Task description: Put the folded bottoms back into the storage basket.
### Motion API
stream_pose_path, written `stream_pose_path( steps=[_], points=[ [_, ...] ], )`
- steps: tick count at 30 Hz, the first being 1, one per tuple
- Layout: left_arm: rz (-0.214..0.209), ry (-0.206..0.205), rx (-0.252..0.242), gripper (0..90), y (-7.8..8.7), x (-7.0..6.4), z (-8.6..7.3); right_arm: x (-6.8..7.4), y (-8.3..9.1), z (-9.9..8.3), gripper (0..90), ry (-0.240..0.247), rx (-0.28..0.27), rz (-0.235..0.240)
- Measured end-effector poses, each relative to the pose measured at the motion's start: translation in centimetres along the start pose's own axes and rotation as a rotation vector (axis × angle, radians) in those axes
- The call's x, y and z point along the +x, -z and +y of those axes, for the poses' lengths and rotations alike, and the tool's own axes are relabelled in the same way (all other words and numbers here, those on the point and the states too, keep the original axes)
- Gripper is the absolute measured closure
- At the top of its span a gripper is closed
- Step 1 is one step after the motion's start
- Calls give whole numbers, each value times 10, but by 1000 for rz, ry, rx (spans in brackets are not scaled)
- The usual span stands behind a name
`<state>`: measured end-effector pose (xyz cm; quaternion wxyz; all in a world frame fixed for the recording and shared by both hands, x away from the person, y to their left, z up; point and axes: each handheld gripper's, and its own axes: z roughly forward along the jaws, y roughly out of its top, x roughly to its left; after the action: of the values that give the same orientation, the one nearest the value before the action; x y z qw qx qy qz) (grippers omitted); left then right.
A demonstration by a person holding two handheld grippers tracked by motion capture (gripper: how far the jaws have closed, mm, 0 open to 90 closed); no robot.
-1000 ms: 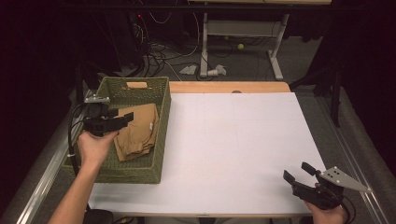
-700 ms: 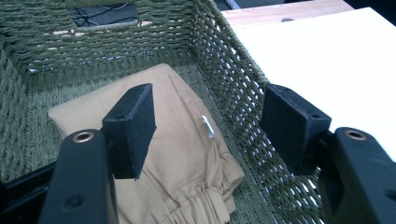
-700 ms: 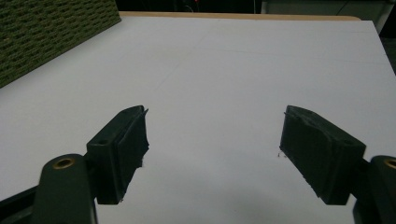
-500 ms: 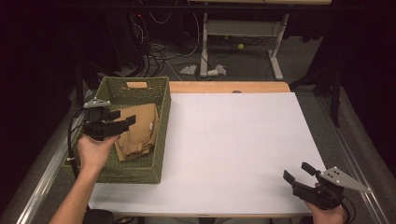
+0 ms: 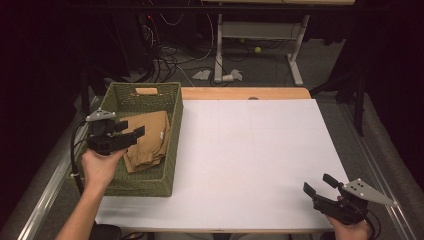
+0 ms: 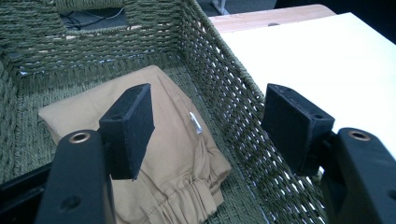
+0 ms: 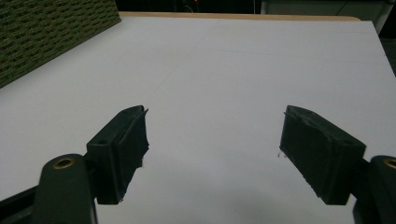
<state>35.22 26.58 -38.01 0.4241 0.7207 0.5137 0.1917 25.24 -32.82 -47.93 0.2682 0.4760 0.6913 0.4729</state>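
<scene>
The left gripper (image 5: 131, 131) hangs over the basket (image 5: 172, 145), jaws spread wide and holding nothing. Under it the tan cloth (image 5: 150, 140) lies folded on the basket floor; its near part is hidden by the gripper and the left hand (image 5: 100, 167). A small pale tag on the cloth is too small to read. The right gripper (image 5: 320, 186) rests at the near right corner of the table (image 5: 260, 150), jaws also spread, empty.

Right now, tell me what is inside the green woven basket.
The green woven basket holds one folded tan garment with a gathered waistband, lying on its floor. The open left gripper hangs over it. Anything beneath the garment is covered.
</scene>
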Motion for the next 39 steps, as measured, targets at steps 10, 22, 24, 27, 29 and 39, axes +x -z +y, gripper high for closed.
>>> stream_pose_path(
  steps=[10, 22, 24, 27, 29, 39],
  points=[
    [-19, -1, -18, 327, 8, -2, -12, 0, 0, 0, 238, -1, -1, -1],
    [-36, 6, -32, 327, 15, -4, -26, 0, 0, 0, 238, -1, 0, -2],
    [-38, 7, -34, 327, 16, -4, -28, 0, 0, 0, 238, -1, 0, -2],
    [-36, 5, -37, 327, 17, -4, -30, 0, 0, 0, 238, -2, -1, -2],
    [-24, -4, -39, 305, 18, -5, -32, 0, 0, 0, 238, -2, -1, -2],
    [-15, -3, -60, 296, 24, -5, -38, 0, 0, 0, 238, -2, -1, -3]
  ],
)
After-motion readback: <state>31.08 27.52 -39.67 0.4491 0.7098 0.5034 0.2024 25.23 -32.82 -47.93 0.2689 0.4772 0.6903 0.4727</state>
